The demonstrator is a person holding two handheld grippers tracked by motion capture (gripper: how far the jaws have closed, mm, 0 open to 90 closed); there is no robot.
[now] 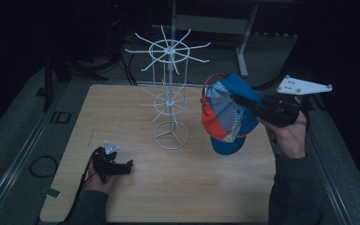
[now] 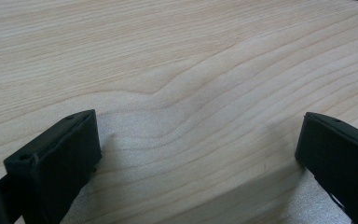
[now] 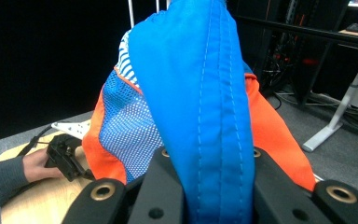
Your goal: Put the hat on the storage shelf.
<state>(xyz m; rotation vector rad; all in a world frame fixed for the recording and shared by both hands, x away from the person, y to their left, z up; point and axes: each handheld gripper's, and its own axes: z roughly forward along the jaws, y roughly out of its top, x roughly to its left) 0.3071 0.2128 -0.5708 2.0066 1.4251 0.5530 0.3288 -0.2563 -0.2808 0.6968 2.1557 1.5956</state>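
One cap [image 1: 227,115], blue and orange, is hanging at centre right of the high view, clamped in the right gripper [image 1: 243,101] above the table [image 1: 206,187]. One white wire rack [image 1: 170,93] is standing at centre, just left of the cap, its prongs sticking out towards it. The left gripper [image 1: 130,165] is resting at lower left, jaws apart, nothing between them.

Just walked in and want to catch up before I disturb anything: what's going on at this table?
A person works with a gripper in each hand. The right gripper is shut on a blue and orange cap, held in the air beside a white wire rack that stands on the wooden table. None of the rack's hooks carries anything yet. The left gripper rests low on the table near the front left, jaws open, holding nothing.
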